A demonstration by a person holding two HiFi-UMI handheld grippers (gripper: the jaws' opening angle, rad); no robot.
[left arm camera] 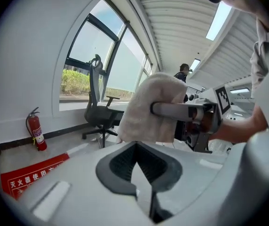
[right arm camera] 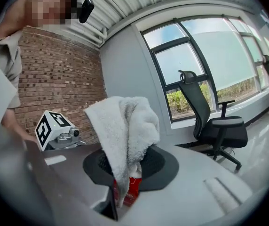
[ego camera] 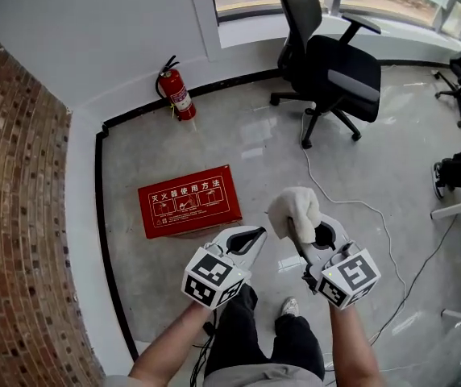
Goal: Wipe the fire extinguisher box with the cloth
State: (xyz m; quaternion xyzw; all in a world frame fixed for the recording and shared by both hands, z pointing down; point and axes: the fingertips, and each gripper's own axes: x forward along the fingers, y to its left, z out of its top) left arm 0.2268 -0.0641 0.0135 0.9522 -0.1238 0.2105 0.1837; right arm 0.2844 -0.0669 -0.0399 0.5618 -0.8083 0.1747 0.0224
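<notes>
The right gripper (ego camera: 295,230) was clenched on a white cloth (ego camera: 296,207), held up over the floor (ego camera: 247,139). The left gripper (ego camera: 251,235) had its jaws pressed together, empty. The red box (ego camera: 188,201) lay flat on the floor near its left edge, by the curved wall, with a fire extinguisher (ego camera: 177,91) standing beyond it.

— What's the floor carrying?
— It's a glossy grey floor (ego camera: 251,147). The red fire extinguisher box (ego camera: 190,201) lies flat, near me on the left.
— And farther off?
— A fire extinguisher (ego camera: 178,92) stands by the far wall, an office chair (ego camera: 327,63) stands far right, and a thin cable (ego camera: 351,205) trails along the right.
</notes>
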